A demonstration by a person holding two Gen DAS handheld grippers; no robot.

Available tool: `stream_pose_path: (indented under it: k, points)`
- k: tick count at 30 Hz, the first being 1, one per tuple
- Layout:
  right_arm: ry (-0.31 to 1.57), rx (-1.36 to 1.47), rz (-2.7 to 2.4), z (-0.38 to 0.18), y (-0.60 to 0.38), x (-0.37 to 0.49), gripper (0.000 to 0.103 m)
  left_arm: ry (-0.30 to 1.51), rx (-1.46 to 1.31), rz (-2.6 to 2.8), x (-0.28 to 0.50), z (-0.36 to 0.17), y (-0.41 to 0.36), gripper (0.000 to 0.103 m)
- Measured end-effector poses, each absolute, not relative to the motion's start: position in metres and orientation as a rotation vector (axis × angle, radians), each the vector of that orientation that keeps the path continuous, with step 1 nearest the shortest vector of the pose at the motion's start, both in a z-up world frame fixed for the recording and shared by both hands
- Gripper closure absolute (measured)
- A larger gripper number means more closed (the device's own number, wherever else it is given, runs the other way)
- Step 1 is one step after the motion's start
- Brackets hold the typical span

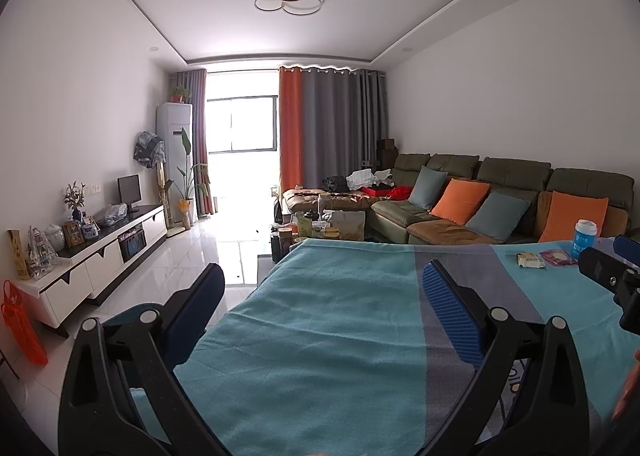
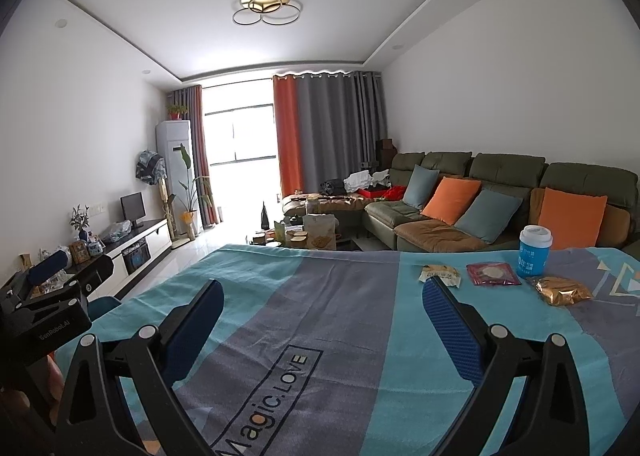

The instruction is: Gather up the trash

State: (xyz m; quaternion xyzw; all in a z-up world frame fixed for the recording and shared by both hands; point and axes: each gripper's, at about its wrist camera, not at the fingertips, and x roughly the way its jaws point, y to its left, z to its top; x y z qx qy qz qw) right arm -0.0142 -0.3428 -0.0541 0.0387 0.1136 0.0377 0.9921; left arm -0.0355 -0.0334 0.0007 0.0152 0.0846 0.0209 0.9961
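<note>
Four pieces of trash lie together at the far right of the worktop (image 2: 280, 316), which is covered by a teal and grey striped cloth: a pale yellow flat snack wrapper (image 2: 440, 275), a dark red square plastic packet (image 2: 493, 274), a crumpled gold foil wrapper (image 2: 562, 290) and a blue paper cup with a white lid (image 2: 534, 251) standing upright just behind them. The right hand-held gripper (image 2: 324, 320) hovers over the cloth with its blue-padded jaws spread wide and nothing between them. The left hand-held gripper (image 1: 324, 308) is likewise released and empty, further left. All the trash lies ahead and to the right of both, so the right one is clearly nearer. The yellow wrapper is closest, just beyond its right finger (image 2: 452, 324), with its long axis running across the view.
</note>
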Motion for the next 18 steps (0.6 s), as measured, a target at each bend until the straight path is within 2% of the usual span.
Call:
stream_pose_path:
  k: [18]
  points:
    - [0.217, 0.077, 0.069, -0.0504, -0.342, -0.0173, 0.007, 0.176, 0.031, 0.044, -0.0345, 0.0031, -0.0302, 0.006]
